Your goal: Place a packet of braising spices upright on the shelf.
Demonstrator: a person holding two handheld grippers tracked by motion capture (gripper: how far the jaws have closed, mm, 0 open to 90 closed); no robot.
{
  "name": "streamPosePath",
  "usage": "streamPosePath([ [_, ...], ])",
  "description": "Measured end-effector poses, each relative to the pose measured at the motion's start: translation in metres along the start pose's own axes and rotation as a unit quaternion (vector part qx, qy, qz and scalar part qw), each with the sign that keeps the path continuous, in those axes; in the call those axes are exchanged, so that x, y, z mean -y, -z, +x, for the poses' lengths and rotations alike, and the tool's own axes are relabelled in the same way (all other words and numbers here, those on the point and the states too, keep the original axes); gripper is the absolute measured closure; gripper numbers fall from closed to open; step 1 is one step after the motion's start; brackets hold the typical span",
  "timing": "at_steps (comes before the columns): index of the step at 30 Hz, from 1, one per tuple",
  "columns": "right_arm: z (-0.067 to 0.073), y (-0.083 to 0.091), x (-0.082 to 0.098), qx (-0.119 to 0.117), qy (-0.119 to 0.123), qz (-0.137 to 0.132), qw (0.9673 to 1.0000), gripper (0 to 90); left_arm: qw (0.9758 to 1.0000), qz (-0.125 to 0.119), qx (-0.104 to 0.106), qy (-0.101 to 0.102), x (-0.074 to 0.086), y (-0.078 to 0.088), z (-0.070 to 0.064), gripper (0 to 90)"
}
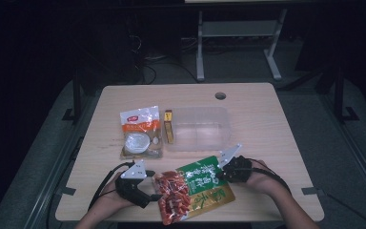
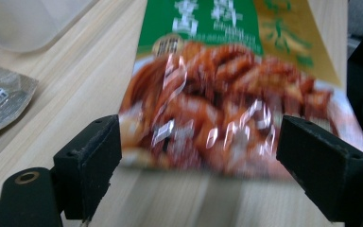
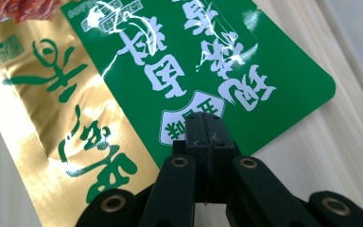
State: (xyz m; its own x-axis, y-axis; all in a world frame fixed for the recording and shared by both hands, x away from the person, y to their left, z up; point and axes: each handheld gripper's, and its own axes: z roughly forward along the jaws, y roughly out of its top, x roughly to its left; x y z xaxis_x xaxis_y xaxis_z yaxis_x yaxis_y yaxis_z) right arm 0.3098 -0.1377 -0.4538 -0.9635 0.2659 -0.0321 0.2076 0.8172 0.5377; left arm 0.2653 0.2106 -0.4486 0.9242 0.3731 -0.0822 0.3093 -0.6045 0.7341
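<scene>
The right gripper point(image 3: 207, 142) is seen with its jaws pressed together on the green top edge of the green and gold snack packet point(image 1: 195, 188), which is pinched between the pads, as the right gripper view shows. In the high view this gripper point(image 1: 220, 174) is held at the packet's far right corner by the right hand point(image 1: 259, 177), near the table's front edge, right of its middle. The left gripper point(image 2: 198, 156) is held with its jaws spread wide, the packet's lower edge, printed with reddish-brown food point(image 2: 217, 123), lying between them and just ahead; no pad is seen to press on it. In the high view the left gripper point(image 1: 155, 194) is placed at the packet's left side, with the left hand point(image 1: 109, 198) by the table's front left corner. The packet is laid slantwise on the wooden table point(image 1: 267, 129), close to the front edge and about midway along it, its red end towards the front. Farther back, near the table's centre, a clear plastic container point(image 1: 200, 128) is set, with a small yellow box point(image 1: 169, 126) touching or just beside its left wall. Left of that box an orange and white packet point(image 1: 140, 131) is laid flat. A round hole point(image 1: 220, 95) is cut near the table's back edge.
</scene>
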Motion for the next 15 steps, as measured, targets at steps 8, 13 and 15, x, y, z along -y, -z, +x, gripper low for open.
streamPosePath([
  [8,0.001,0.015,0.004,0.009,-0.040,-0.042,0.9983,74.2,0.9999,0.001,-0.010,-0.004,-0.011,-0.008,0.001,12.8],
  [13,0.008,0.027,0.017,0.038,-0.082,-0.066,0.9937,51.2,0.9999,0.010,-0.001,-0.008,-0.021,-0.022,0.006,12.9],
  [15,0.011,0.031,0.023,0.046,-0.104,-0.072,0.9909,46.0,0.9998,0.015,-0.001,-0.009,-0.025,-0.027,0.007,12.8],
])
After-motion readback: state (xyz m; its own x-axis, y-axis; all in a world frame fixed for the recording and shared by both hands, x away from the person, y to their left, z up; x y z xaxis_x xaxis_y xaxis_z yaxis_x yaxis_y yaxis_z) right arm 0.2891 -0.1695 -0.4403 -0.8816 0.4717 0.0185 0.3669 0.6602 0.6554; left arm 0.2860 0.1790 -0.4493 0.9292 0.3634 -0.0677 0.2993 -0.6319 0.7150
